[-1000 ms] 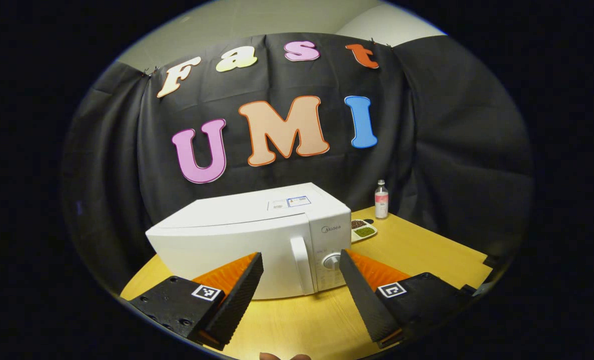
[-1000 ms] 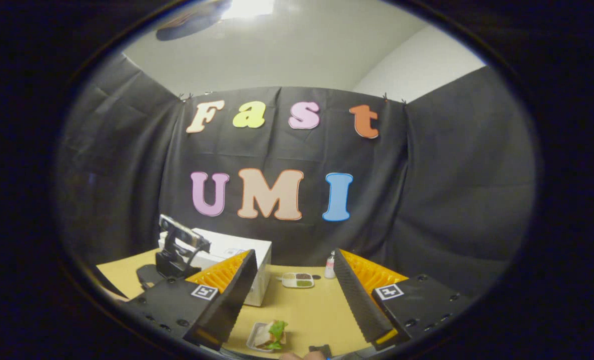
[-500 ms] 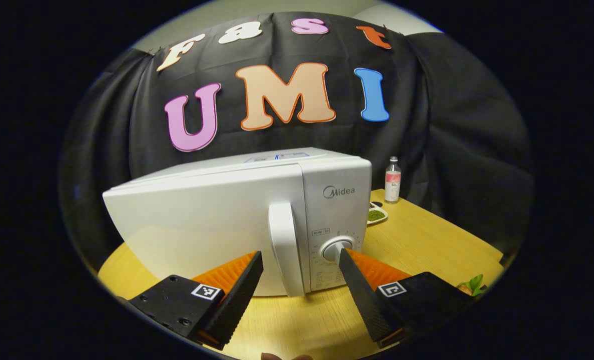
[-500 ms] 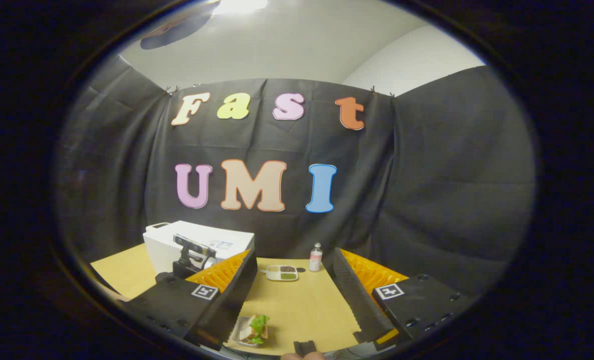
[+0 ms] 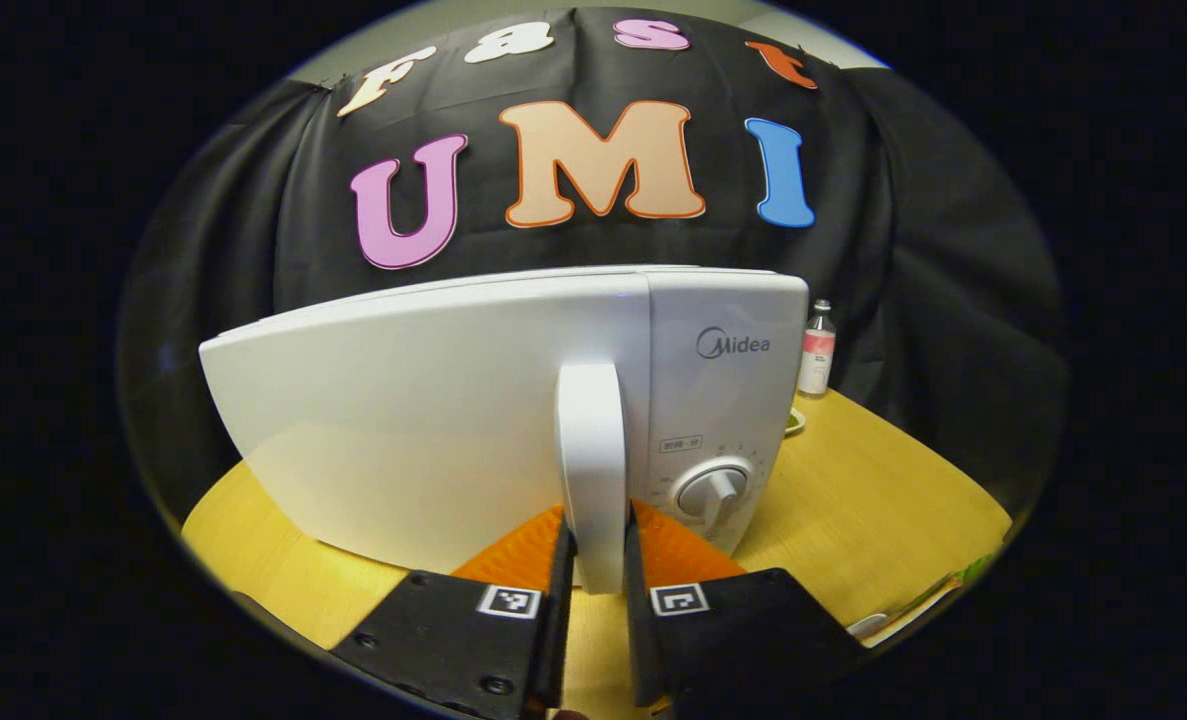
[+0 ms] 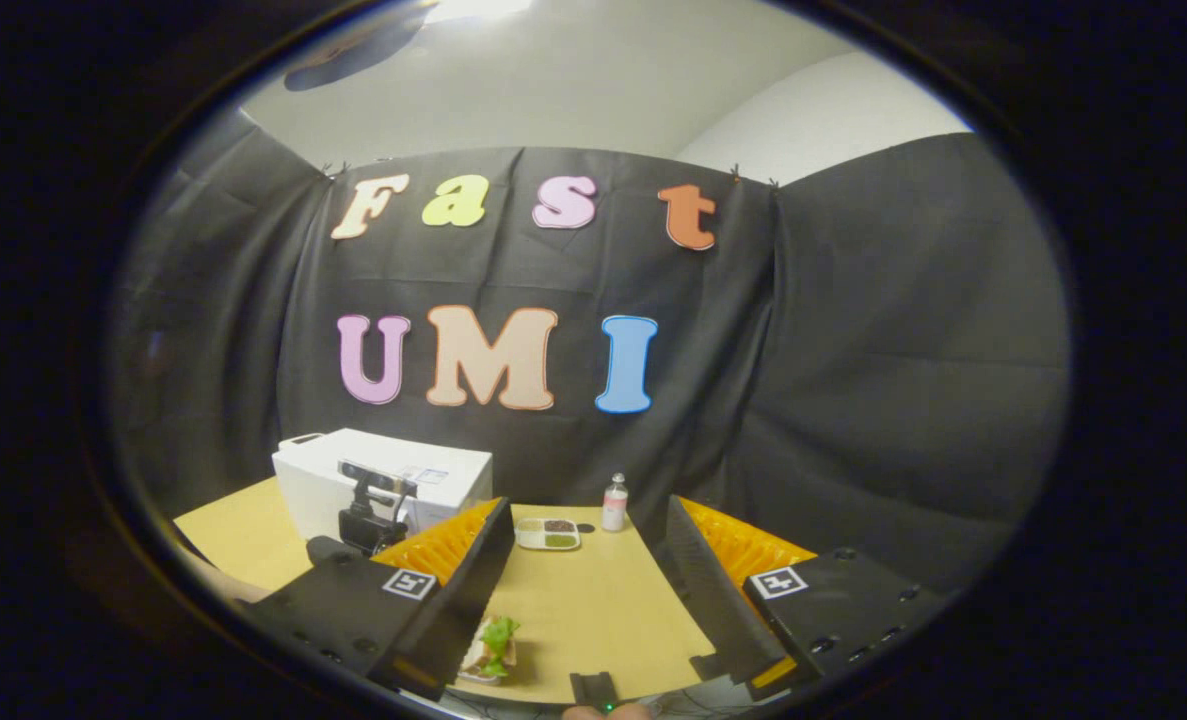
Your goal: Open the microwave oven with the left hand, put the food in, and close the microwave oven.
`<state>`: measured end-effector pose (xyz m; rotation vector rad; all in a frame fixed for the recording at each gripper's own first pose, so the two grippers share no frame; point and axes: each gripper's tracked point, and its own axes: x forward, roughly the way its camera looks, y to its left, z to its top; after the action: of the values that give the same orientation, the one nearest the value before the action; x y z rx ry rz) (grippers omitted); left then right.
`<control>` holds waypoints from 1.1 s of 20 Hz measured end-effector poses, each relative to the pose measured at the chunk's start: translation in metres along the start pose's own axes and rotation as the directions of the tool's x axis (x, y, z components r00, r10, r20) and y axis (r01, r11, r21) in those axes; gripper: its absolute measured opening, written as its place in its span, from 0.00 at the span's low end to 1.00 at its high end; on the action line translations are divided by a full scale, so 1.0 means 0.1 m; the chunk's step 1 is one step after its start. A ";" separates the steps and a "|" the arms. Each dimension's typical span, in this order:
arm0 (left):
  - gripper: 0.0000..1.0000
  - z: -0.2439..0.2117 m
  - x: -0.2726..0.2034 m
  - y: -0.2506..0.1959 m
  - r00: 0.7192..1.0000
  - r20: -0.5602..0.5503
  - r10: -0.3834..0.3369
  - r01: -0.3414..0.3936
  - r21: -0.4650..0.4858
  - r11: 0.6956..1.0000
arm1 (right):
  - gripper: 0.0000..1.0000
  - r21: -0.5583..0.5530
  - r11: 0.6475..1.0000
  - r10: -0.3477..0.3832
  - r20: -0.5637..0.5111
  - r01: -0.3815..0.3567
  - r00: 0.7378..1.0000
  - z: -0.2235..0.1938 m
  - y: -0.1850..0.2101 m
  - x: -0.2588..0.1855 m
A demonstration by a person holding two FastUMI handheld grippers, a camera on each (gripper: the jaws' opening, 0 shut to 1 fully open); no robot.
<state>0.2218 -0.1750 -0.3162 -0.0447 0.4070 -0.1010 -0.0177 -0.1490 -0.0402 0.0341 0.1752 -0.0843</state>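
Broadly, the yellow table (image 5: 853,500) carries the white microwave oven (image 5: 403,420), its door closed. Next in size, the left gripper (image 5: 598,570) has both fingers pressed narrowly against the door's vertical handle (image 5: 593,450), just left of the dial (image 5: 715,490). Meanwhile the right gripper (image 6: 583,580) hangs wide apart over the table, holding nothing. Smallest, the food (image 6: 493,645) lies on a tray near the table's front edge, well apart from the oven.

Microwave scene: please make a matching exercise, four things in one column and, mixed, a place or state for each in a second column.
1. left gripper
2. right gripper
3. bottle
4. microwave door

a. closed
b. open, above the table
c. upright near the cloth wall
d. shut on the door handle

Pairs: 1-d, 2-b, 3-c, 4-a
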 end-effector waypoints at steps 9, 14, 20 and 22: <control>0.02 -0.03 -0.01 -0.04 0.996 -0.041 -0.079 0.080 0.038 0.996 | 0.97 0.032 0.999 0.012 0.002 -0.012 1.000 -0.03 0.03 -0.06; 0.00 -0.05 -0.04 -0.04 0.993 -0.075 -0.089 0.092 0.041 0.995 | 0.97 0.052 0.999 0.007 0.012 -0.007 1.000 -0.04 0.01 -0.05; 0.01 -0.33 -0.93 0.16 0.982 -0.103 -0.161 0.164 0.030 0.986 | 0.96 0.084 0.995 -0.055 0.004 0.054 0.999 -0.15 -0.17 0.06; 0.00 -0.49 -1.27 0.32 0.971 -0.149 -0.186 0.193 0.033 0.981 | 0.97 0.109 0.994 -0.030 -0.015 0.032 0.999 -0.19 -0.09 0.11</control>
<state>0.0895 -0.1309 -0.3136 -0.0292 0.5452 -0.3036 -0.0113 -0.1578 -0.0608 0.1412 0.1848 -0.1248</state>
